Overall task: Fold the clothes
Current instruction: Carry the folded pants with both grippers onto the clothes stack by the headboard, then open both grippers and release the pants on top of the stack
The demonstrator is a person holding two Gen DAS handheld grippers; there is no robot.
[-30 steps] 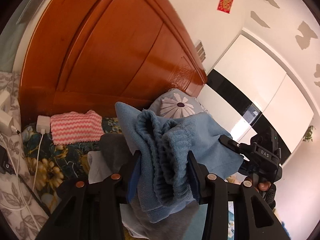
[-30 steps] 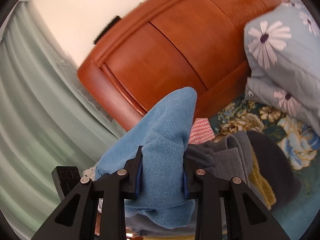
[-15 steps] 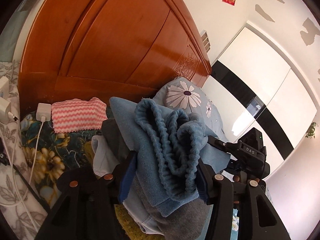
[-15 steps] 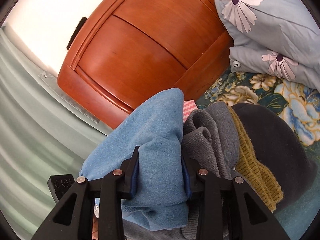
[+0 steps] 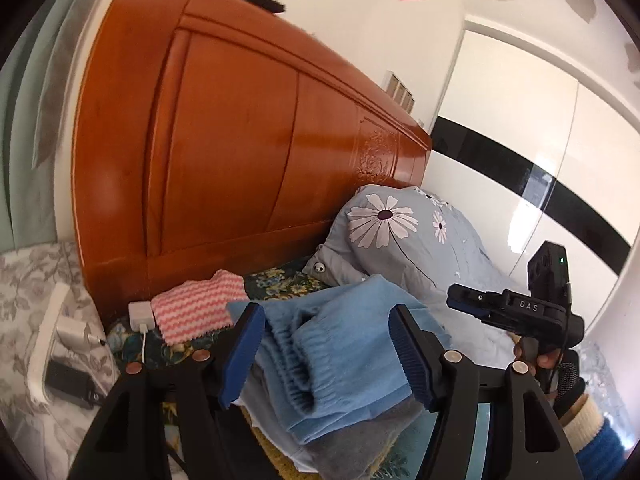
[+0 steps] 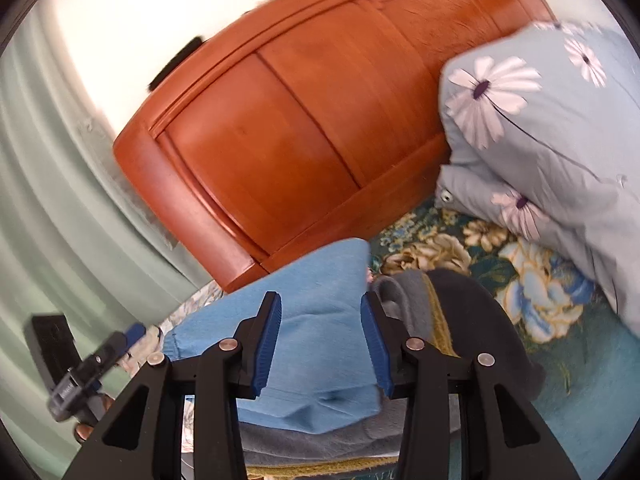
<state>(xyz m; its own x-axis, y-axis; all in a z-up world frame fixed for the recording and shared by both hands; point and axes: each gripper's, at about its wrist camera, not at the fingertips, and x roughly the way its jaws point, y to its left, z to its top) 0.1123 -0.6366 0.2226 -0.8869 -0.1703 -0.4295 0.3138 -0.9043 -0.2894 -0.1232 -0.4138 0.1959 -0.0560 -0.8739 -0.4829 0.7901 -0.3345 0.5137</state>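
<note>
Free room and obstacles around the clothes stack. The wooden headboard [image 5: 248, 152] closes the 12 o'clock side. A daisy-print pillow [image 5: 404, 240] blocks 2 o'clock. At 10 o'clock lie a pink zigzag cloth [image 5: 196, 312] and a white charger [image 5: 140, 314], leaving little open bed between stack and headboard. The folded blue garment [image 5: 340, 344] tops the stack, lying between the opening jaws of both grippers, pads clear. Open floral bedsheet [image 6: 560, 308] lies at 3 o'clock in the right wrist view.

Blue garment [image 5: 340, 344] now free of both fingers [image 5: 412, 354].
</note>
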